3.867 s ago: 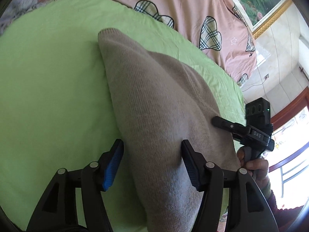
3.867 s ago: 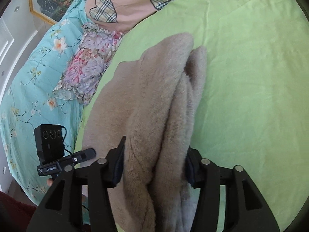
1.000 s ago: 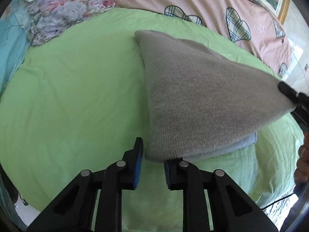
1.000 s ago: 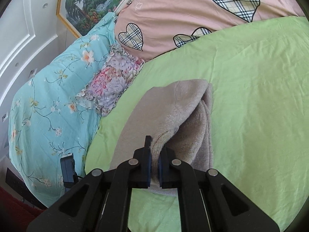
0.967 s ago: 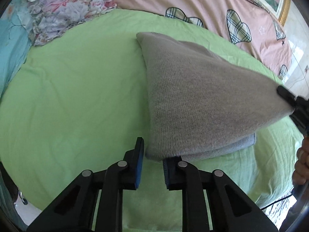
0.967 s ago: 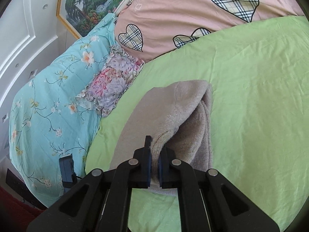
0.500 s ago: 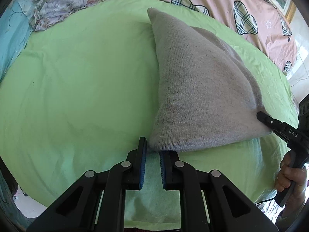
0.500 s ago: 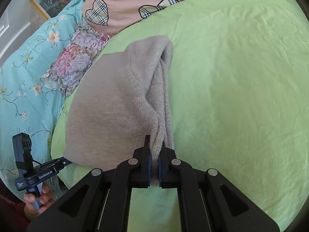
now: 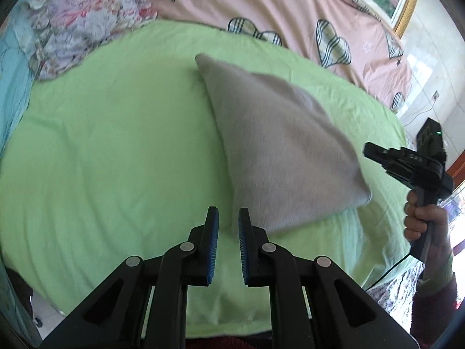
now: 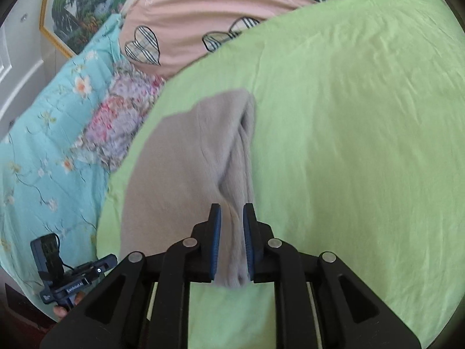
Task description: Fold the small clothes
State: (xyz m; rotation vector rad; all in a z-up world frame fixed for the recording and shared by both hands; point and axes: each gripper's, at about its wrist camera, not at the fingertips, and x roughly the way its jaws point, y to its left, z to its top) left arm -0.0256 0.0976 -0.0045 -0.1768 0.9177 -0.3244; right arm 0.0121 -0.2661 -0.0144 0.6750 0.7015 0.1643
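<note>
A folded grey-beige knit garment [image 9: 279, 145] lies on the green bedsheet [image 9: 116, 160]. My left gripper [image 9: 228, 224] is slightly open and empty, just off the garment's near left corner. The right gripper shows in the left wrist view [image 9: 367, 152], held off the garment's right corner, apart from it. In the right wrist view the garment [image 10: 186, 171] lies ahead, and its thick folded edge [image 10: 235, 250] runs between the slightly parted jaws of my right gripper [image 10: 232, 226], which hang loose around it. The left gripper shows low at the left [image 10: 107, 261].
A pink quilt with plaid hearts [image 9: 290, 8] lies at the back of the bed. A floral cushion [image 9: 81, 29] and a turquoise floral quilt [image 10: 43, 145] lie at the left side. The bed's near edge [image 9: 203, 328] drops off below my left gripper.
Both grippers have let go of the garment's corners and parted a little. The garment has settled flat on the sheet. The right gripper has drawn back from the corner.
</note>
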